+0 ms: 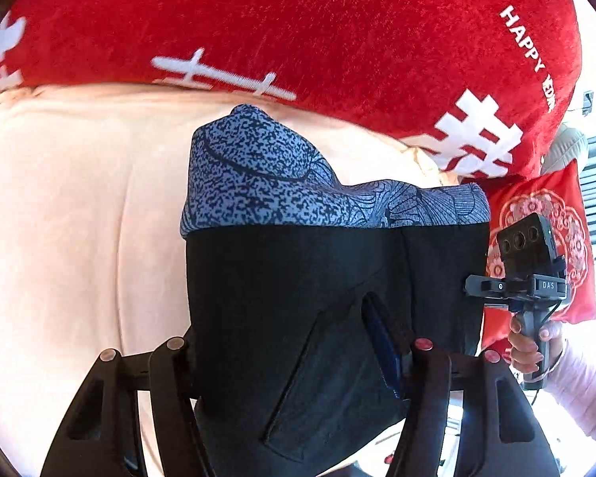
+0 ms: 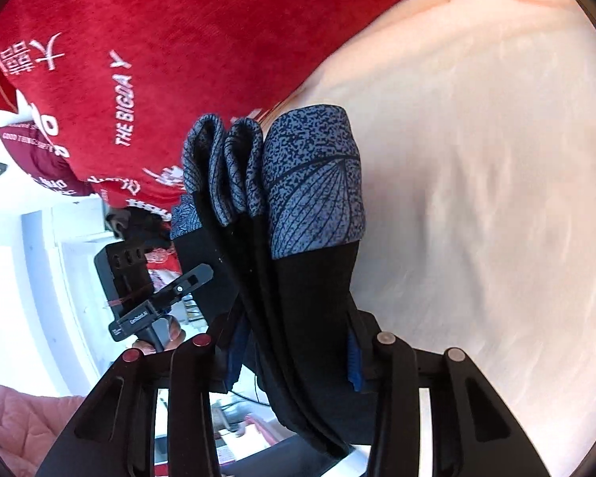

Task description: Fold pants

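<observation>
Left gripper (image 1: pixel 298 357) closed partway on the pants (image 1: pixel 298 298), black cloth bunched thick between the two jaws, blue pad of the right-hand jaw (image 1: pixel 381 342) pressed into a fold; no gap visible between pads and fabric. Pants hanging from the left grip toward 12 o'clock, black body nearest the jaws, blue speckled leaf-print waistband (image 1: pixel 266 179) at the far end, draped over a cream bedspread (image 1: pixel 67 206). Red plush blanket with white lettering (image 1: pixel 298 24) across the top from 10 to 2 o'clock. At 3 o'clock in the left wrist view, the other gripper's handle and camera block (image 1: pixel 530 262) held by a hand (image 1: pixel 530 344), pale sleeve (image 1: pixel 584 389) behind it, red patterned cushion (image 1: pixel 552 238) beyond.

Right gripper (image 2: pixel 294 357) likewise clamped partway on the pants (image 2: pixel 298 318), several stacked black layers pinched between blue pads (image 2: pixel 353 361). Folded layers fanning out toward 12 o'clock, waistband (image 2: pixel 314 183) in three rolled edges at the far end. Left tool's camera block (image 2: pixel 123 274) at 9 o'clock, fingers (image 2: pixel 175 332) on its handle. Cream bedspread (image 2: pixel 496 198) filling 1 to 5 o'clock, red blanket (image 2: pixel 178 39) at 10 to 12
</observation>
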The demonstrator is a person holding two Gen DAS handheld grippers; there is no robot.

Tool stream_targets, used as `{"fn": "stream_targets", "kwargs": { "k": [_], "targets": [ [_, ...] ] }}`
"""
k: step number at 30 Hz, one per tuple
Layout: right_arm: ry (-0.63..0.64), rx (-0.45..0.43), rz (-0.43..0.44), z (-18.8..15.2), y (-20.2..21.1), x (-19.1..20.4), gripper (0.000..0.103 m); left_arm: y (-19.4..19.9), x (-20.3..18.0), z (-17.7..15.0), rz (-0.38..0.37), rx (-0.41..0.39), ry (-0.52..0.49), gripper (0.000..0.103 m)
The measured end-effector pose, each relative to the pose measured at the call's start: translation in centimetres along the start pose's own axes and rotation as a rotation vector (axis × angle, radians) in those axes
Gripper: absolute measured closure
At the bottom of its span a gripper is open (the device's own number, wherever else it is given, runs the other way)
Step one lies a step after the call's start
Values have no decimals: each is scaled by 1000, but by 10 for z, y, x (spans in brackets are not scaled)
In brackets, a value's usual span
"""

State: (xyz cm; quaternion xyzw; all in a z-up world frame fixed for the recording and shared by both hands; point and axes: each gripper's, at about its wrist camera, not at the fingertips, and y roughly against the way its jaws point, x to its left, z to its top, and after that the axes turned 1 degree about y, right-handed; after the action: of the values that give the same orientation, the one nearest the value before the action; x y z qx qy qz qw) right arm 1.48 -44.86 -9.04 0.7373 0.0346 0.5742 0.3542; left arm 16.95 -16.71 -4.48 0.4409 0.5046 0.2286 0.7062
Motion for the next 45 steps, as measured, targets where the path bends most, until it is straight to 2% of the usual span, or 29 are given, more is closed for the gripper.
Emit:
{"fn": "stream_targets", "kwargs": {
  "k": [2, 6, 9, 11, 13, 14, 16, 17, 20, 23, 24, 25, 26, 27, 30, 32, 37, 39, 45],
  "targets": [
    [-14, -1, 13, -17, -3, 1, 59, 6, 4, -14, 16, 3, 2, 38],
    [-14, 8, 8, -45, -15, -3, 59, -9, 21, -39, 55, 23, 41, 38],
    [-22, 19, -35, -56, -31, -12, 59, -30, 37, -49, 143, 36, 42, 37],
    [0, 27, -111, -58, -41, -18, 59, -32, 44, -50, 179, -8, 37, 17],
    [3, 4, -142, -57, -41, -23, 56, -35, 49, -49, 226, -19, 39, 4],
    [-1, 0, -160, -57, -40, -24, 51, -35, 50, -50, 237, -22, 37, 3],
    [20, 7, -229, -58, -42, -24, 47, -33, 49, -51, 254, -26, 31, 3],
    [37, 6, -262, -59, -41, -22, 41, -29, 46, -52, 280, -32, 25, 3],
    [63, 10, -406, -60, -39, -10, 31, -10, 40, -56, 349, -54, 13, 3],
    [78, -17, -518, -65, -26, 1, 30, 13, 31, -58, 329, -78, 2, 3],
    [91, -31, -556, -67, -21, 6, 33, 19, 23, -59, 315, -82, -18, 3],
    [114, -53, -588, -70, -14, 14, 50, 22, 15, -61, 307, -82, -47, 3],
    [131, -72, -612, -72, -10, 22, 75, 24, 9, -63, 306, -82, -71, 3],
    [145, -89, -631, -74, -7, 29, 81, 21, -1, -65, 299, -78, -100, 3],
    [190, -137, -584, -84, -4, 54, 83, 1, -17, -70, 296, -51, -134, 3],
    [221, -122, -579, -90, -11, 62, 83, -18, -21, -71, 324, -38, -141, 3],
    [248, -39, -678, -97, -53, 54, 83, -42, -22, -77, 428, -6, -190, 3],
    [250, -45, -715, -99, -57, 51, 83, -41, -27, -79, 452, 18, -225, 3],
    [98, -54, -715, -105, -29, 39, 82, -29, -40, -93, 482, 91, -217, 3]
  ]
}}
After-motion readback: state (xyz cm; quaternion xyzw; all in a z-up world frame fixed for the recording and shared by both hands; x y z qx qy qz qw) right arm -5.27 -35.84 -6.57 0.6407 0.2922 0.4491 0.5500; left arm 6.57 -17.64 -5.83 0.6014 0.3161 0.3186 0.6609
